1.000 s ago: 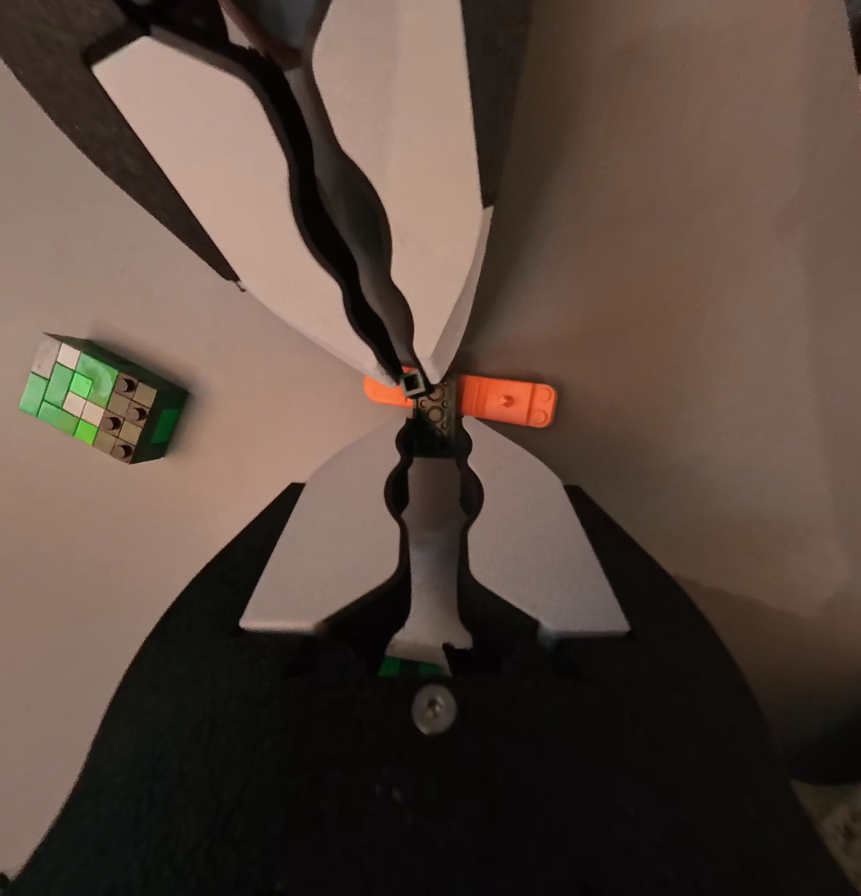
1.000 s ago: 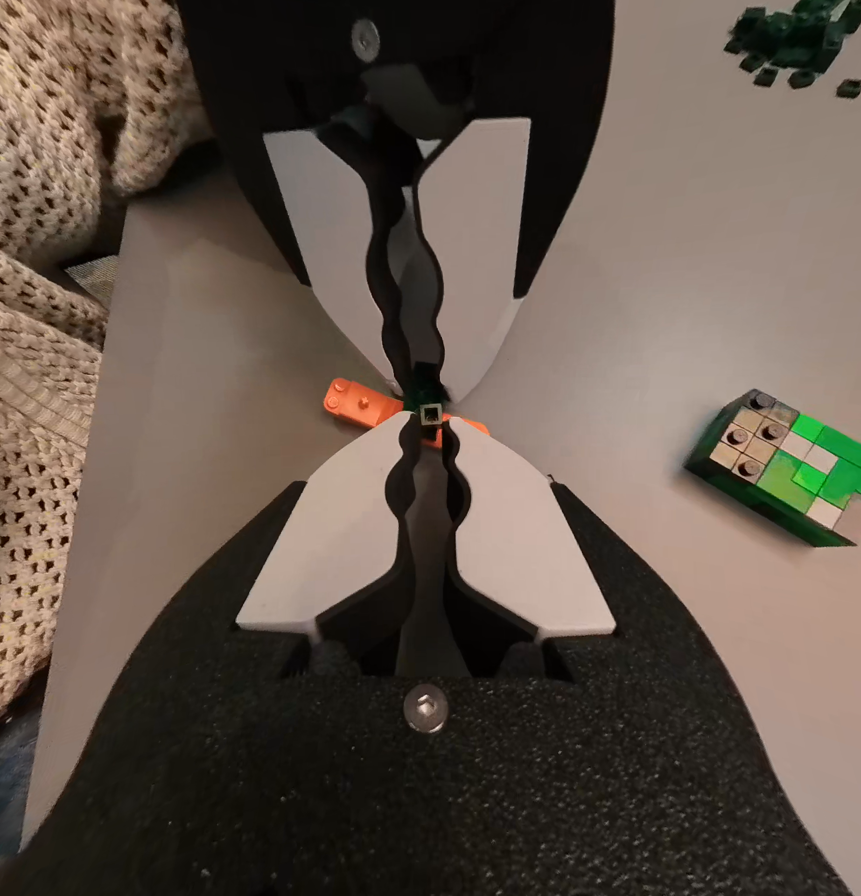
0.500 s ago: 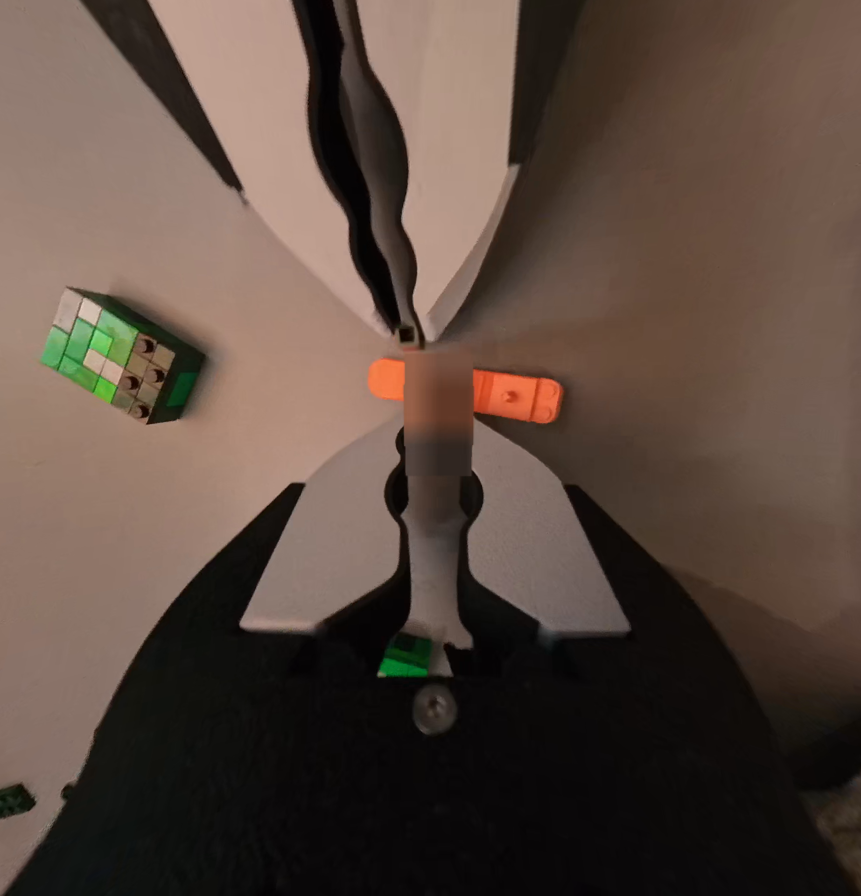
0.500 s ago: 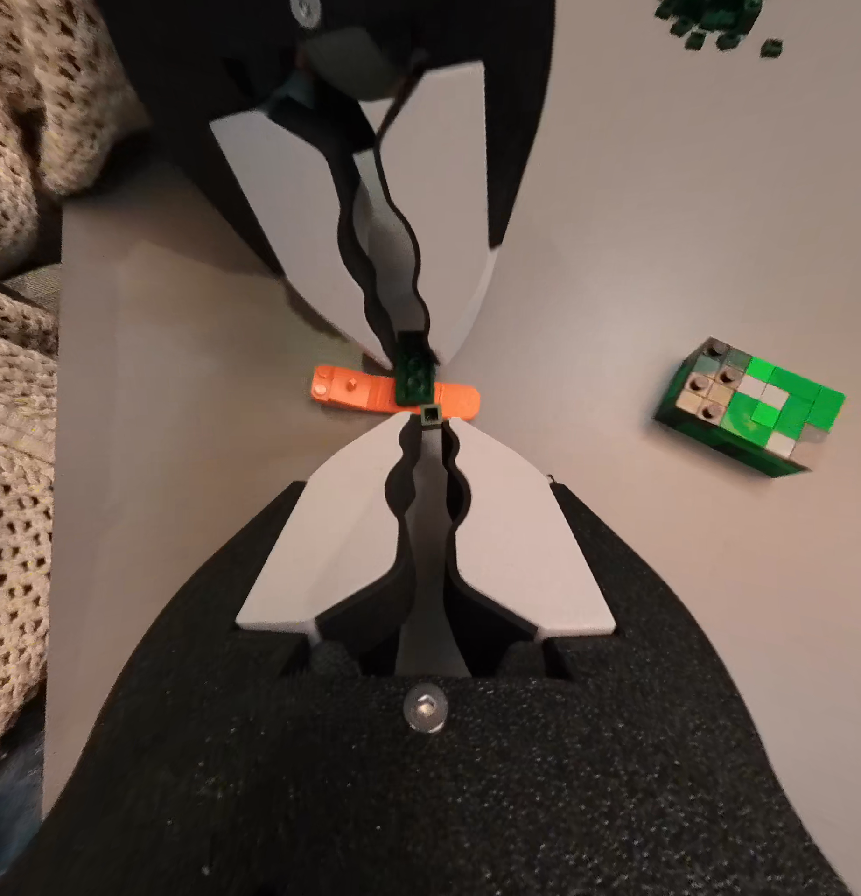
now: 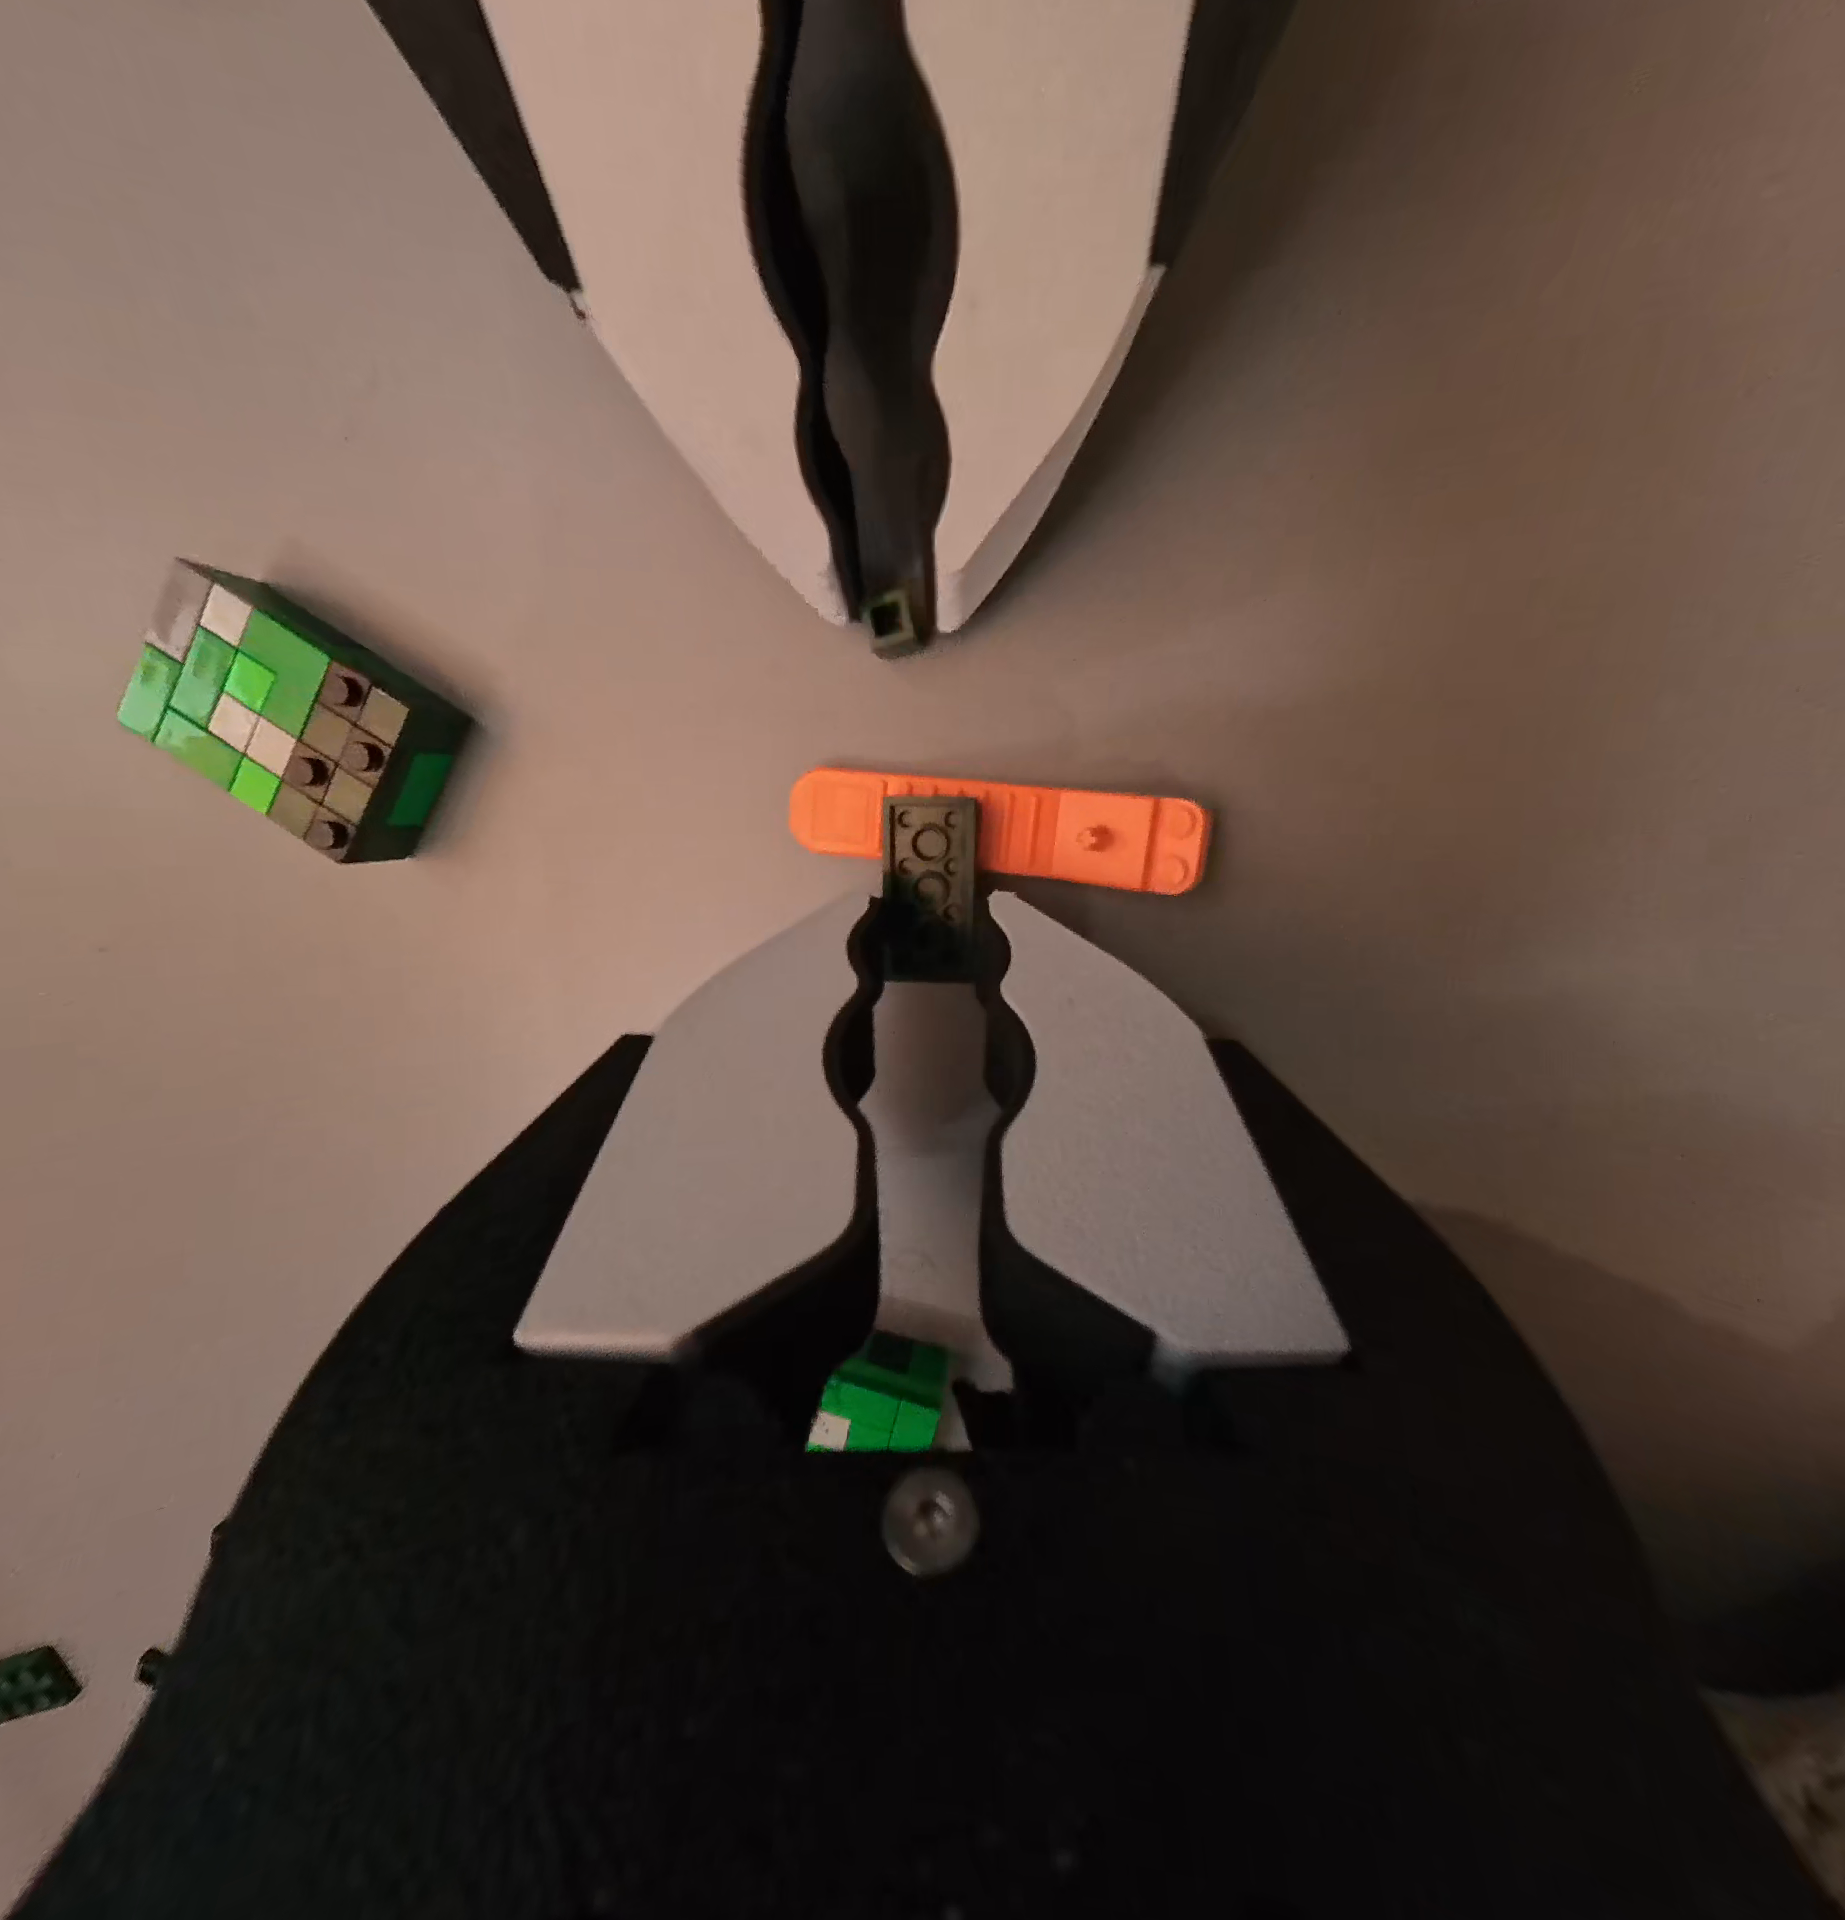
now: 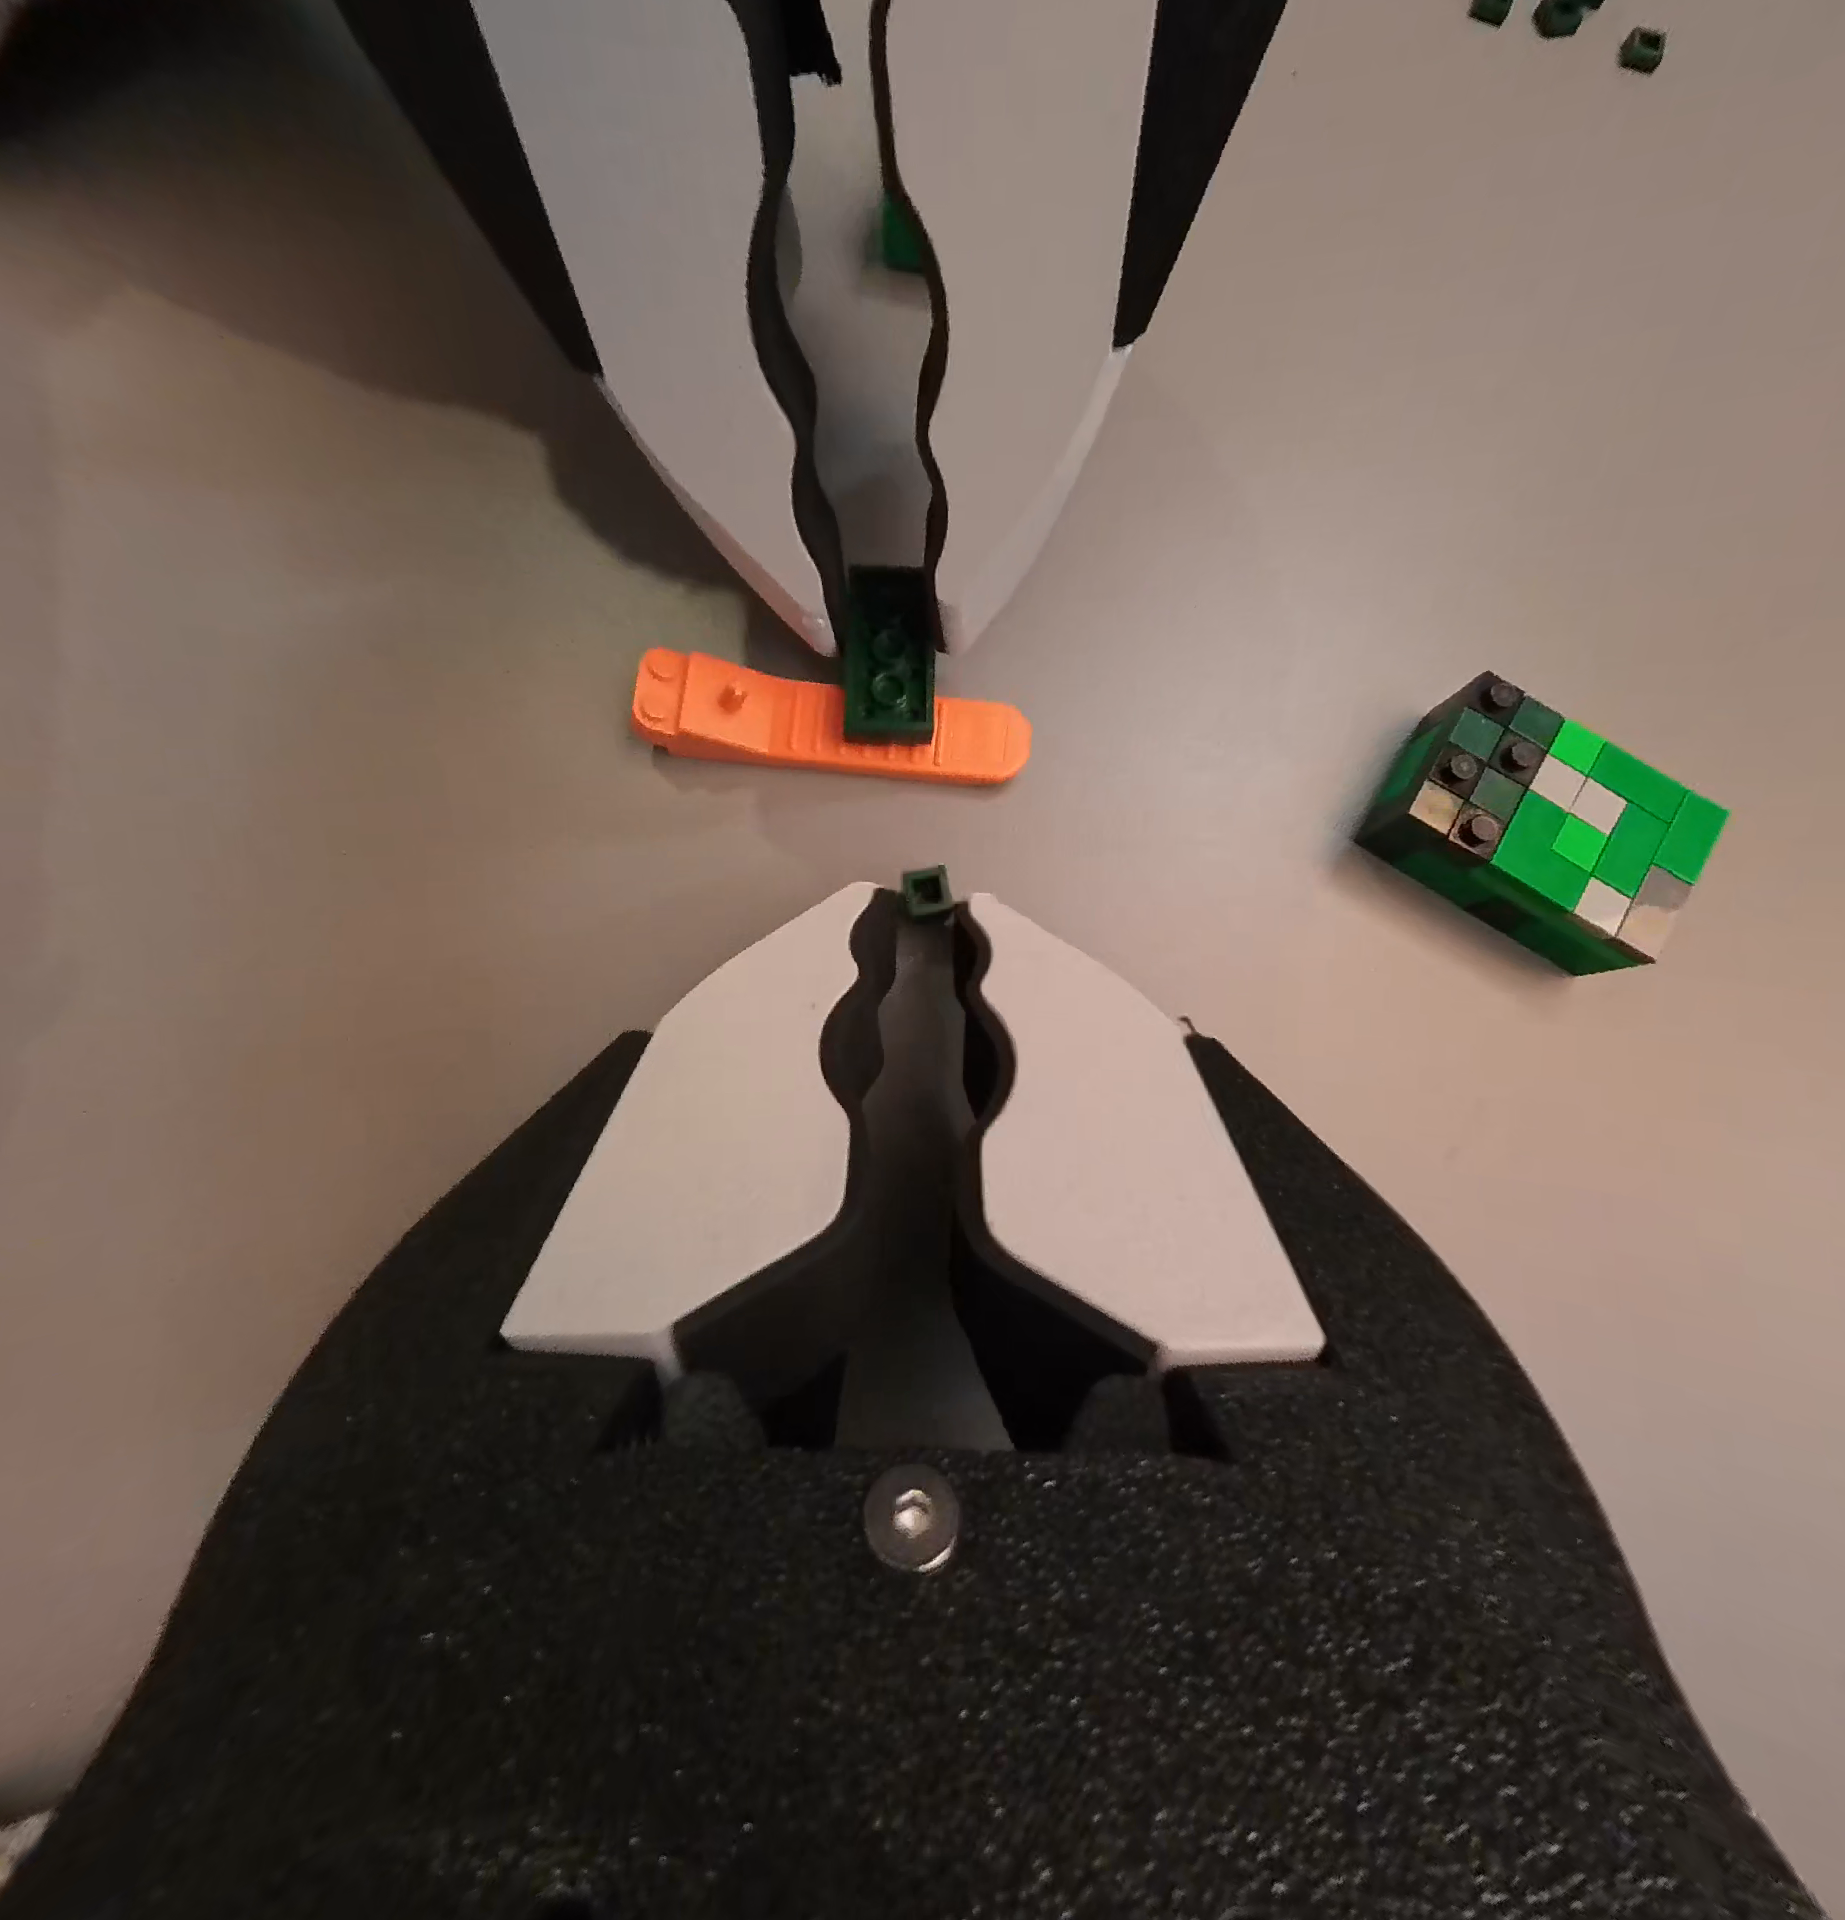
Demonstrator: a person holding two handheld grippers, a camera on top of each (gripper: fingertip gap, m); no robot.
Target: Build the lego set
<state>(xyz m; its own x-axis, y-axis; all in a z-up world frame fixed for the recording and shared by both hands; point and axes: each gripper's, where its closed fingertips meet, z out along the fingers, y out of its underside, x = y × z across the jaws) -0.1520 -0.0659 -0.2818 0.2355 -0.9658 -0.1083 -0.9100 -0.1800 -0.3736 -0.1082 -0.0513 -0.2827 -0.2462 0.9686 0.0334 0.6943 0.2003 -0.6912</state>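
My left gripper (image 5: 933, 920) is shut on a dark green plate (image 5: 930, 862), underside up, held over the orange brick separator (image 5: 1084, 844) lying on the table. My right gripper (image 6: 926, 914) is shut on a tiny dark green one-stud piece (image 6: 925, 894). The two grippers face each other, tips apart. In the left wrist view the right gripper (image 5: 897, 623) holds the small piece (image 5: 894, 627) above the separator. In the right wrist view the left gripper (image 6: 887, 634) holds the plate (image 6: 887, 675) over the separator (image 6: 897, 743).
A green, white and grey lego block with open studs sits on the table (image 5: 294, 727), also in the right wrist view (image 6: 1541, 821). Another green block (image 5: 882, 1397) lies under my left gripper. Loose dark green pieces lie at the table's edges (image 5: 19, 1681) (image 6: 1640, 47).
The two grippers have pulled apart: the small piece, a second ago touching the plate, is now clear of it in my right gripper. The plate stays in my left gripper.
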